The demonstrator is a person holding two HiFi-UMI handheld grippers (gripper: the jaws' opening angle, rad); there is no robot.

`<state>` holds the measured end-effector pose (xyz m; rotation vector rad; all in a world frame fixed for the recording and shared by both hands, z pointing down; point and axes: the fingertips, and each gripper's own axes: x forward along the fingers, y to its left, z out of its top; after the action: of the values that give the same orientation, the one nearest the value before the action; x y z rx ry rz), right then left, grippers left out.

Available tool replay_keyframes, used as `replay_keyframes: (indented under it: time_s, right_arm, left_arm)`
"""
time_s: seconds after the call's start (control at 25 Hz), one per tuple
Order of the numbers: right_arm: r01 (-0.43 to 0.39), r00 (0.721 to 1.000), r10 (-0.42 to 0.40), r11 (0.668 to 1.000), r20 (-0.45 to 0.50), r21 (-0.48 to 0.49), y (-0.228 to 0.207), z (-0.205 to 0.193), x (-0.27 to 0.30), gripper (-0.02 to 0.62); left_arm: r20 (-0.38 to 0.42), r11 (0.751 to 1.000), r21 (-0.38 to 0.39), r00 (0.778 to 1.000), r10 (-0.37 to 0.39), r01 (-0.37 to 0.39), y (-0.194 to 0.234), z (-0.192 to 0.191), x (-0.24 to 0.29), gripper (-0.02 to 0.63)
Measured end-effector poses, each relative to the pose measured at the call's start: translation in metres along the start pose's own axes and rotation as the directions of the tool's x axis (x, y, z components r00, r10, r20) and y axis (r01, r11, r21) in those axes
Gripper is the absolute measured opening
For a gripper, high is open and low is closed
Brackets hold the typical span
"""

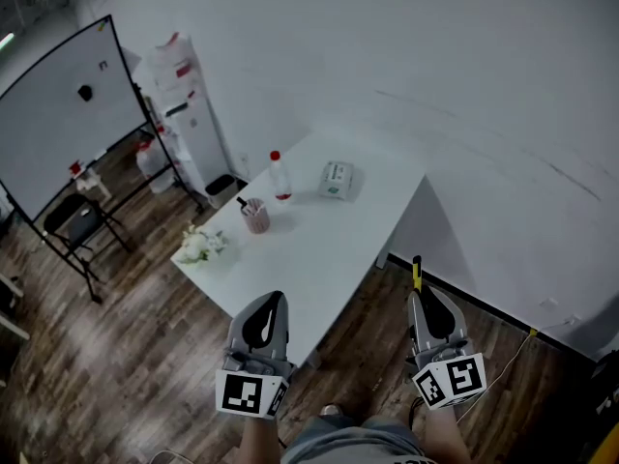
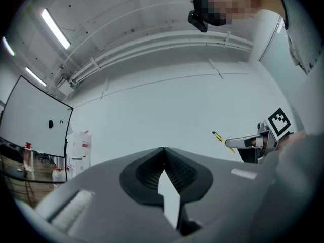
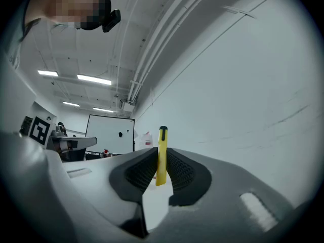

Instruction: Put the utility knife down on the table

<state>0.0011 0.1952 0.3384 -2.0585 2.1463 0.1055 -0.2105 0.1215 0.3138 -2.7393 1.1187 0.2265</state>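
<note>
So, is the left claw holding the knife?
No, the left claw is shut on nothing; the knife sits in the right claw.

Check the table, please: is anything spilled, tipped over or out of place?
Nothing stands out. Bottle and cup stand upright on the table; no spill shows. The right gripper holds the knife, off the table.

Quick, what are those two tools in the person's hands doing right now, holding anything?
Left tool: closed, holding nothing.
Right tool: closed on the yellow utility knife.
</note>
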Motion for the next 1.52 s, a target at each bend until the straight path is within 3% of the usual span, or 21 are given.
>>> replay_keyframes:
  time_s: [0.52,1.52]
  right_arm:
    - [0.05,0.999,-0.05,0.999,-0.008,0.011,-0.011,-0.008,0.012,0.054]
    - [-0.042,0.999,0.042,0.999,-0.004,0.033,-0.089,-0.016,0.121,0.054]
  left_arm:
    - [-0.003,0.998,-0.032,0.999,-0.049,0.049,0.009,-0.014,0.024,0.015]
    - [0.011,1.0,-0.019,1.0,0.011,-0.011,0.022,-0.031,0.138,0.017]
